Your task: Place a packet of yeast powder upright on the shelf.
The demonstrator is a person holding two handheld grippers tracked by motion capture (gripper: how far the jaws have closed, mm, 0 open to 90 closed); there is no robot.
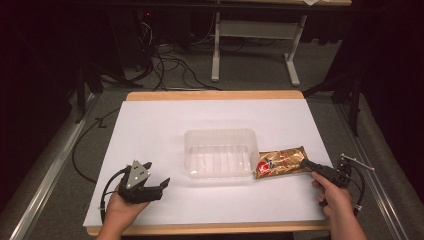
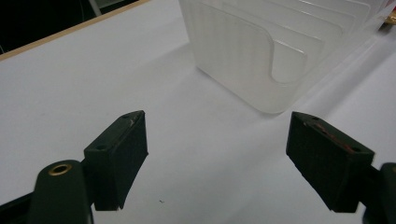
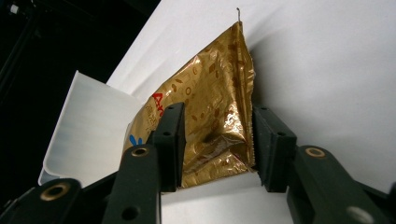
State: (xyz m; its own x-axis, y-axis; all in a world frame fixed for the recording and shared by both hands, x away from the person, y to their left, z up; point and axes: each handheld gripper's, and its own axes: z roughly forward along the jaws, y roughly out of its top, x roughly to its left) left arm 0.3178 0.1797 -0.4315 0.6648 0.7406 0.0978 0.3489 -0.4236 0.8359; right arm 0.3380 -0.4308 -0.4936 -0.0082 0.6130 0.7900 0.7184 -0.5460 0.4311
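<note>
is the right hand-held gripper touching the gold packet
Touching. In the right gripper view, both jaws of the right hand-held gripper press against the gold packet, crumpling its end.

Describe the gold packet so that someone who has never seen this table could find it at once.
Start from the white table top and find the clear plastic container near its middle. The gold packet lies just to the right of it, touching its right end, with the right gripper closed on its far end. It is the one shiny, crinkled foil thing there, with a red and blue mark.
</note>
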